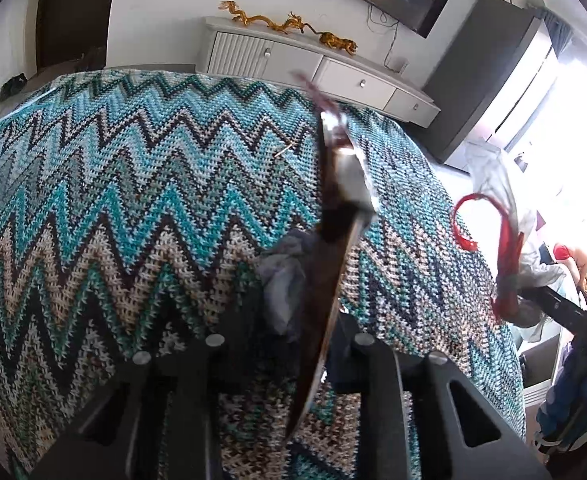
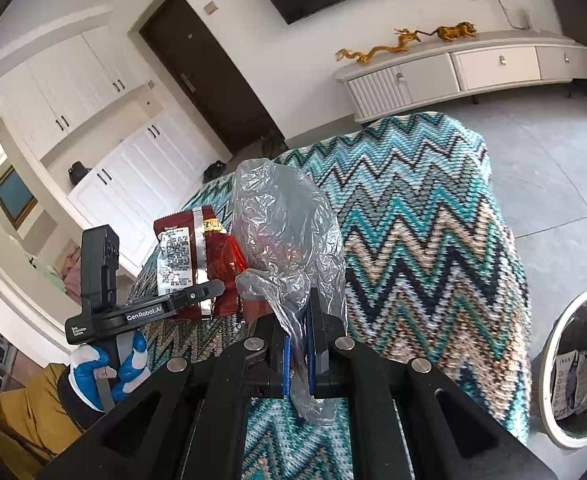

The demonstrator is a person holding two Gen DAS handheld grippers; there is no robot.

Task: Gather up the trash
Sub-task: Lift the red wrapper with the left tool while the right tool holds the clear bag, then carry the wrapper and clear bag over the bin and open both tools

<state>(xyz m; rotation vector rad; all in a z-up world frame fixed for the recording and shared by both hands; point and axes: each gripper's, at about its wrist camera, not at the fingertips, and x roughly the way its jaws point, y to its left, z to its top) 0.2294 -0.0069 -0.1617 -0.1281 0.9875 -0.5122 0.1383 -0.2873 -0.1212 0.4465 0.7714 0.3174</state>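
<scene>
My left gripper [image 1: 289, 340] is shut on a dark red snack wrapper [image 1: 333, 240], seen edge-on and held up over the zigzag blanket [image 1: 133, 200]. The wrapper also shows in the right wrist view [image 2: 189, 256], with its white label facing me, held in the left gripper [image 2: 207, 294]. My right gripper [image 2: 298, 356] is shut on a clear plastic bag [image 2: 285, 232] that stands up above the pads. In the left wrist view the bag [image 1: 505, 208] with red handles hangs at the right. A crumpled grey tissue [image 1: 283, 280] lies on the blanket behind the wrapper.
A round bin [image 2: 573, 364] with paper trash inside stands on the floor at the lower right. A white TV cabinet [image 2: 465, 68] with gold dragon figures lines the far wall. A dark door [image 2: 201, 68] and white cupboards [image 2: 105, 120] are at the left.
</scene>
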